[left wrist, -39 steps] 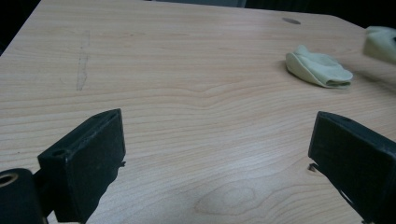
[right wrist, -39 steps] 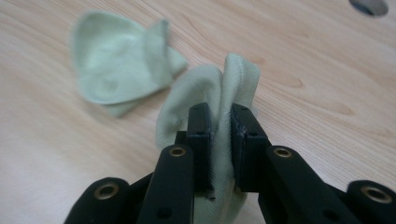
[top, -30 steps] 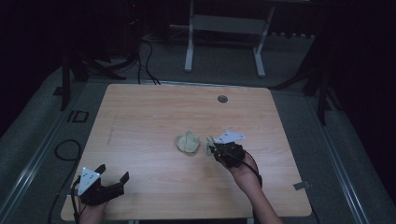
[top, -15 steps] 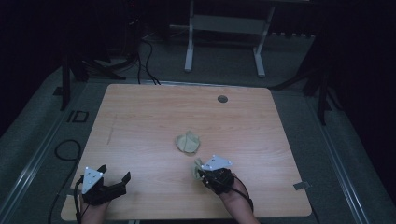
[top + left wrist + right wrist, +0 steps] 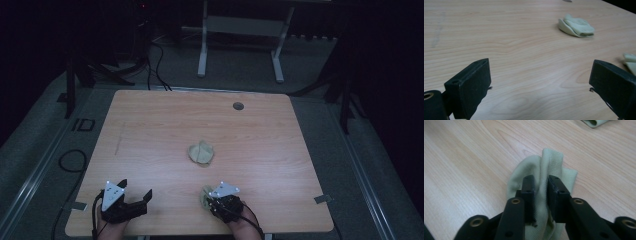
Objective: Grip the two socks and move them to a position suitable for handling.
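Holding pale green cloth pinched in my right gripper, jaws just easing apart, near table's front edge. Keeping left gripper spread wide, empty. Second folded cloth lying mid-table.

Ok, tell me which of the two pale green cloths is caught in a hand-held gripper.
The pale green cloth near the table's front edge: the right hand-held gripper has its jaws around a raised fold of it. The other cloth lies alone mid-table, untouched.
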Motion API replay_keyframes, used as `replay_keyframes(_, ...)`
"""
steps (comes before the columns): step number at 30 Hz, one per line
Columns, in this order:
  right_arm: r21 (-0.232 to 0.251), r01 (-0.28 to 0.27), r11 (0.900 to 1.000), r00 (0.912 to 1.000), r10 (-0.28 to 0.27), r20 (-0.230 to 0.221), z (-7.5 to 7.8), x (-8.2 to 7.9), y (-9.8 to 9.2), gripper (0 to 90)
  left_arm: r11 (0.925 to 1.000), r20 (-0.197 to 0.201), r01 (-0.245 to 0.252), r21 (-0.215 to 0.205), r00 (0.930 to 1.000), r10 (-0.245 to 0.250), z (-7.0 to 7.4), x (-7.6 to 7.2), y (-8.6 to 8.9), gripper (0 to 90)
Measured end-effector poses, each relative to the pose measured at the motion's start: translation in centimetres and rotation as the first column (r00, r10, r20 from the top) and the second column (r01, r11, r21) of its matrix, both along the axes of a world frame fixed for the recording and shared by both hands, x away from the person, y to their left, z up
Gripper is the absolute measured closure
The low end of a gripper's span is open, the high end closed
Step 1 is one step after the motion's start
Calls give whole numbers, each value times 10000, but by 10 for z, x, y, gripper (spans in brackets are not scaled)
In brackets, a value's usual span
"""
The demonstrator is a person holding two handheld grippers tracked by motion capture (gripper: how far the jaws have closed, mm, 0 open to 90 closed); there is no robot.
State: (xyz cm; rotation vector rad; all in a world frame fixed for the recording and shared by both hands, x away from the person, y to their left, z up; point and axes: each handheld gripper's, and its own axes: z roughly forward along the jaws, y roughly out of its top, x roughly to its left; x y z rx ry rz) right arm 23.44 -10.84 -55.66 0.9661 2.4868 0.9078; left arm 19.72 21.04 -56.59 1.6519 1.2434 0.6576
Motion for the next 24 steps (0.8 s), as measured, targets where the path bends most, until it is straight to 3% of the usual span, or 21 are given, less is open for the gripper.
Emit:
replay_keyframes(2, 387, 161, 9991, 9997, -154, -180, -1, 1, 3, 648, 9997, 145, 252, -69, 9996, -251, 0, -1, -8, 39)
replay_keyframes(6, 576, -55, 9983, 9988, 83, -478, 1, 3, 6, 596, 9980, 198, 595, -211, 9981, -590, 0, -1, -17, 51)
replay_keyframes(7, 708, -188, 9973, 9977, 233, -631, 3, 2, 6, 584, 9942, -161, 993, -402, 9949, -1000, 0, -1, -25, 51)
replay_keyframes(8, 758, -504, 9958, 9980, 532, -343, 14, -1, 6, 528, 9926, -392, 1167, -344, 9922, -1180, 1, -1, -29, 56)
replay_keyframes(10, 663, -827, 9944, 9961, 846, -264, 25, -1, 4, 497, 9845, -369, 1745, -179, 9839, -1750, 2, -2, -39, 84)
replay_keyframes(11, 731, -955, 9927, 9951, 971, -193, 30, -1, 2, 494, 9753, -355, 2210, -25, 9746, -2210, 4, -2, -44, 93)
replay_keyframes(12, 731, -955, 9927, 9951, 971, -193, 30, -1, 2, 494, 9753, -355, 2210, -25, 9746, -2210, 4, -2, -44, 122)
replay_keyframes(13, 705, -1072, 9917, 9941, 1080, -71, 34, 0, 0, 486, 9550, -110, 2962, 132, 9551, -2961, 5, -4, -54, 122)
replay_keyframes(15, 525, -1062, 9930, 9943, 1067, -59, 40, 6, -6, 468, 9257, -272, 3776, 246, 9258, -3769, 6, -3, -67, 175)
replay_keyframes(16, 646, -1059, 9923, 9943, 1066, -73, 41, 9, -8, 466, 9211, -337, 3864, 482, 9222, -3852, 6, -2, -74, 220)
replay_keyframes(17, 708, -1159, 9907, 9931, 1167, -82, 42, 11, -11, 470, 9073, -402, 4161, 603, 9092, -4143, 7, -2, -80, 252)
replay_keyframes(18, 723, -1249, 9895, 9920, 1258, -87, 43, 13, -12, 472, 8843, -424, 4608, 748, 8875, -4589, 8, -2, -86, 308)
replay_keyframes(19, 773, -1286, 9887, 9916, 1292, -25, 45, 14, -14, 477, 8678, -324, 4874, 966, 8730, -4866, 8, -3, -91, 432)
replay_keyframes(21, 885, -1442, 9856, 9887, 1471, -277, 45, 19, -16, 478, 8452, -560, 5269, 895, 8499, -5239, 9, 0, -98, 591)
replay_keyframes(22, 785, -1363, 9876, 9899, 1389, -291, 45, 20, -16, 485, 8364, -732, 5399, 949, 8417, -5350, 9, 2, -102, 648)
replay_keyframes(23, 669, -1302, 9892, 9909, 1321, -242, 44, 22, -16, 527, 8222, -835, 5621, 896, 8269, -5562, 9, 5, -107, 695)
replay_keyframes(24, 760, -1337, 9881, 9900, 1366, -344, 42, 25, -16, 560, 8132, -1063, 5753, 877, 8171, -5666, 9, 7, -110, 739)
